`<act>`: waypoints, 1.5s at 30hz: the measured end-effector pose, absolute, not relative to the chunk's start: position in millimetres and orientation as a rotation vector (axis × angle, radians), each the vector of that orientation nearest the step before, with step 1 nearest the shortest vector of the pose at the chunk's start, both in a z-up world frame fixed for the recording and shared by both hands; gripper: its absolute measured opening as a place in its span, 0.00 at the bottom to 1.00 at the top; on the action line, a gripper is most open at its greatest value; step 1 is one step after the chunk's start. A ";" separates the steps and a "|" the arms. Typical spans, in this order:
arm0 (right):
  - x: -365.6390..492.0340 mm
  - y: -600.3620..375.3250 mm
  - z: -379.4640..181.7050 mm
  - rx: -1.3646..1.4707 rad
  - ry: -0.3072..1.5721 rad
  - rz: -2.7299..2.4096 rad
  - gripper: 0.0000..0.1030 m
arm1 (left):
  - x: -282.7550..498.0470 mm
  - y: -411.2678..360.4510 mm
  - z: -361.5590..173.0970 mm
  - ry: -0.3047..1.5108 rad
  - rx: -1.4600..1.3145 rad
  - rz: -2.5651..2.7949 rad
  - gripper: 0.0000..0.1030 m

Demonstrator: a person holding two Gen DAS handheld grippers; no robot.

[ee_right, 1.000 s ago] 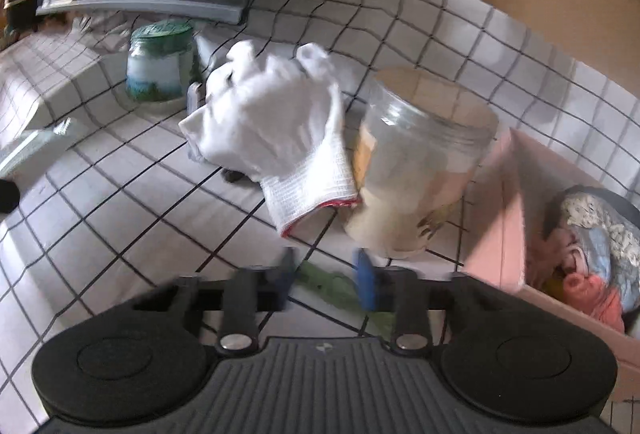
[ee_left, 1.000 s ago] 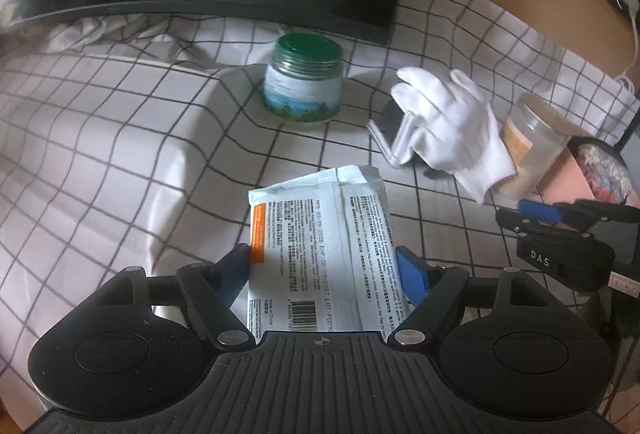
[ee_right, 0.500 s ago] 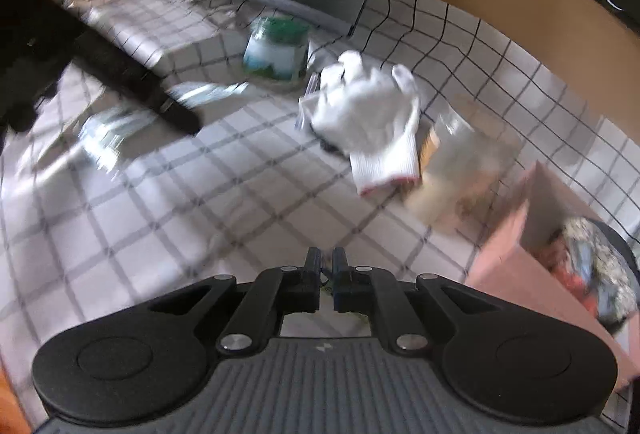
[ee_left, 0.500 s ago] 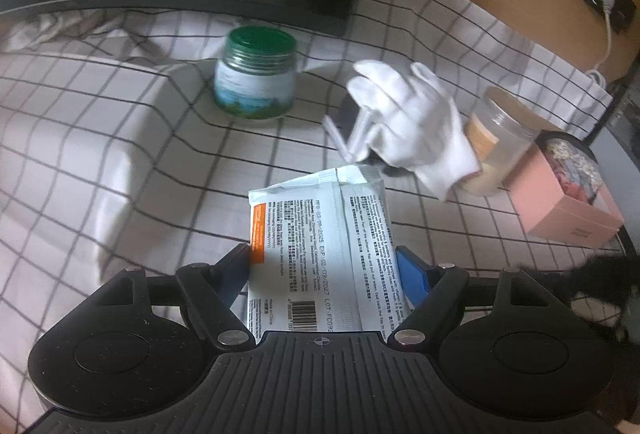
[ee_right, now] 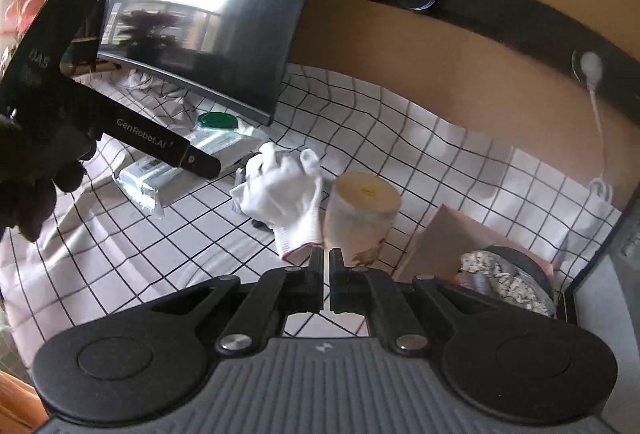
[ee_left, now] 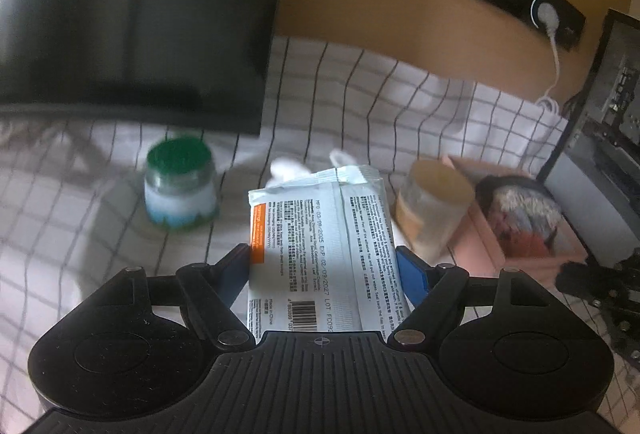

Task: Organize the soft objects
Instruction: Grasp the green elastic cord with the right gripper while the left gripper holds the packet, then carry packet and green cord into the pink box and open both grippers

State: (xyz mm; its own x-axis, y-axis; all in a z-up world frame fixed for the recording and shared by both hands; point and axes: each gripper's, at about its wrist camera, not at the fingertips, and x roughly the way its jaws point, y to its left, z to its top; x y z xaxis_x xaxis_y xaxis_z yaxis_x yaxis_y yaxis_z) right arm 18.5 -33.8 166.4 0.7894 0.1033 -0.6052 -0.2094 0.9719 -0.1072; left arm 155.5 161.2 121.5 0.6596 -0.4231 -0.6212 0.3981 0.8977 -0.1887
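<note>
Left gripper [ee_left: 326, 266] jaws clamped on a white wipes packet [ee_left: 324, 246] held above the checked counter [ee_right: 400, 162], right gripper [ee_right: 326, 266] jaws closed and empty, white glove [ee_right: 286, 194] beside the jar [ee_right: 360, 218]

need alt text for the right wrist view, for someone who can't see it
The right gripper, fingers shut and empty, points at a checked tablecloth where a white glove leans against a clear jar. A pink box of soft items sits to the right; at left, the left gripper holds a white packet.
</note>
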 end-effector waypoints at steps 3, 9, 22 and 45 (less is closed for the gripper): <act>22.8 -46.9 158.2 -0.176 0.714 0.216 0.06 | 157.9 157.2 127.8 0.704 -0.052 -0.456 0.79; 32.6 -51.9 102.8 -0.093 0.881 0.255 0.27 | 146.8 153.8 111.7 0.769 -0.073 -0.485 0.79; 68.2 -29.6 60.4 -0.111 0.925 0.337 0.54 | 116.6 174.4 88.5 0.869 -0.103 -0.420 0.79; 21.4 -71.9 112.2 -0.072 0.904 0.239 0.20 | 97.9 131.8 70.4 0.958 -0.062 -0.575 0.79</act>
State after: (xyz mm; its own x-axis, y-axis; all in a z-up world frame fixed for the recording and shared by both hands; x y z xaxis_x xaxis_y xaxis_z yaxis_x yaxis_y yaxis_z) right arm 21.4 -71.9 112.2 0.5937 0.1754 -0.7853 -0.2355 0.9711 0.0388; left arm 97.9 131.8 70.4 0.4383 -0.4888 -0.7543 0.4351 0.8497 -0.2978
